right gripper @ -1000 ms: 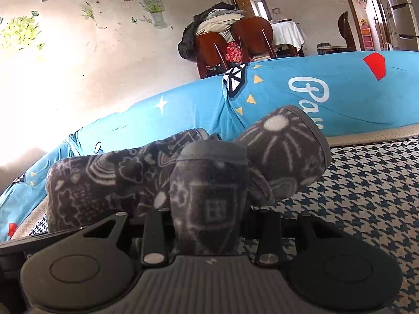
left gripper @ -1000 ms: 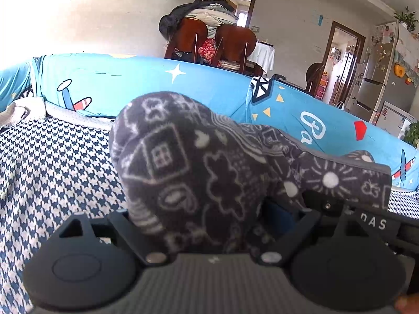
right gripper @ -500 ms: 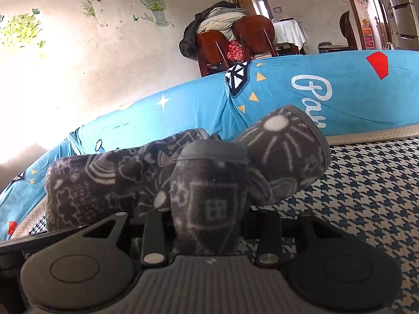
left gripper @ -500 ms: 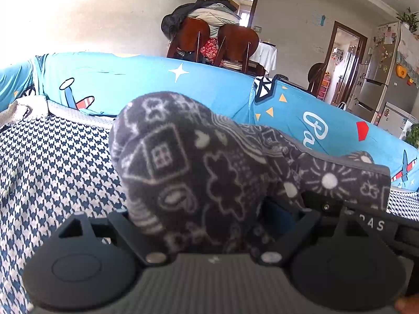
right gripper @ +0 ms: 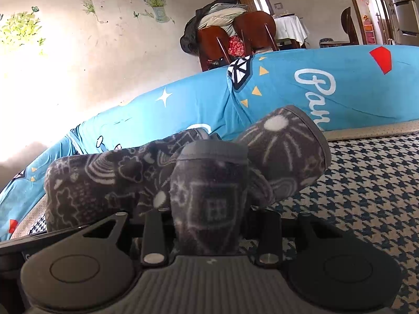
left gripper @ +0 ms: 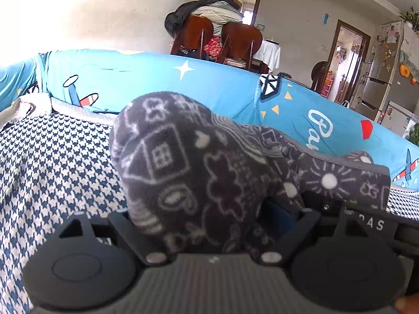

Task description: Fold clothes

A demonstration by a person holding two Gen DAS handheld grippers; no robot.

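A dark grey fleece garment (left gripper: 199,172) with white doodle prints is bunched up right in front of both cameras, above a houndstooth-covered surface (left gripper: 52,162). My left gripper (left gripper: 209,225) is shut on a thick fold of it, and the cloth hides the fingers. My right gripper (right gripper: 209,209) is shut on another fold of the same garment (right gripper: 209,198), fingers hidden too. The garment stretches between the two grippers; its hemmed end (right gripper: 296,154) sticks out to the right. The right gripper's body (left gripper: 366,225) shows in the left wrist view, close beside.
A blue cartoon-print cover (left gripper: 209,83) runs along the back of the surface, also in the right wrist view (right gripper: 327,91). Behind it stand wooden chairs piled with clothes (left gripper: 217,34), a doorway and a fridge (left gripper: 387,78). Houndstooth cloth (right gripper: 366,196) spreads to the right.
Both grippers keep their hold on the garment. The views have shifted only slightly; the background has drifted a little in both views.
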